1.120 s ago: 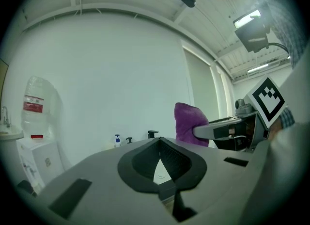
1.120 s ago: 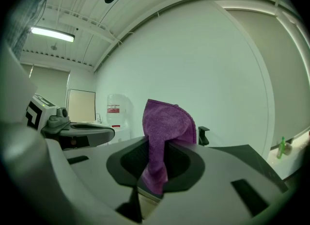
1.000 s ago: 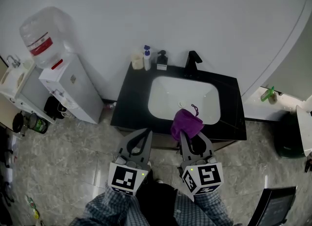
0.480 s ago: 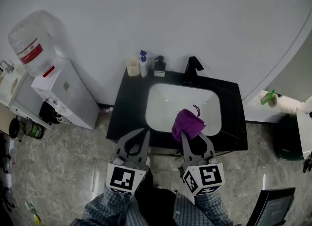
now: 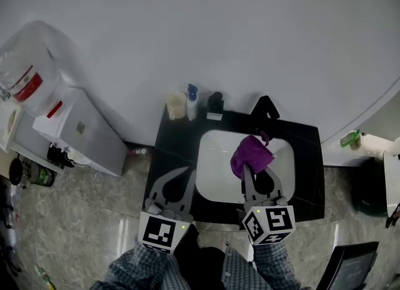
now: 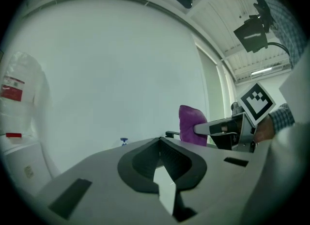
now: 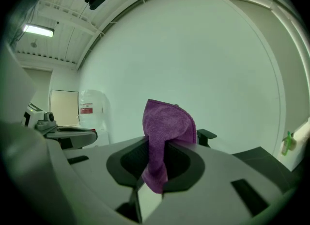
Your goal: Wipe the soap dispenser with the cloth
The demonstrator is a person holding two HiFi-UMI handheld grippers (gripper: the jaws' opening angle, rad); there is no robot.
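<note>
A black soap dispenser stands at the back of the black vanity top, beside a white bottle with a blue pump and a cream cup. My right gripper is shut on a bunched purple cloth and hangs over the white basin, short of the dispenser. From the right gripper view the cloth rises out of the shut jaws of that gripper. My left gripper is shut with nothing in it, over the vanity's front left part. Its own view shows the left gripper shut and the blue pump far ahead.
A black faucet stands behind the basin. A white water dispenser with its bottle stands left of the vanity. A green bottle lies on a white ledge to the right, near a dark bin. The wall rises right behind the vanity.
Both grippers have moved forward towards the vanity. The right one now carries the cloth over the basin instead of its front edge. The left one now reaches over the counter's front.
</note>
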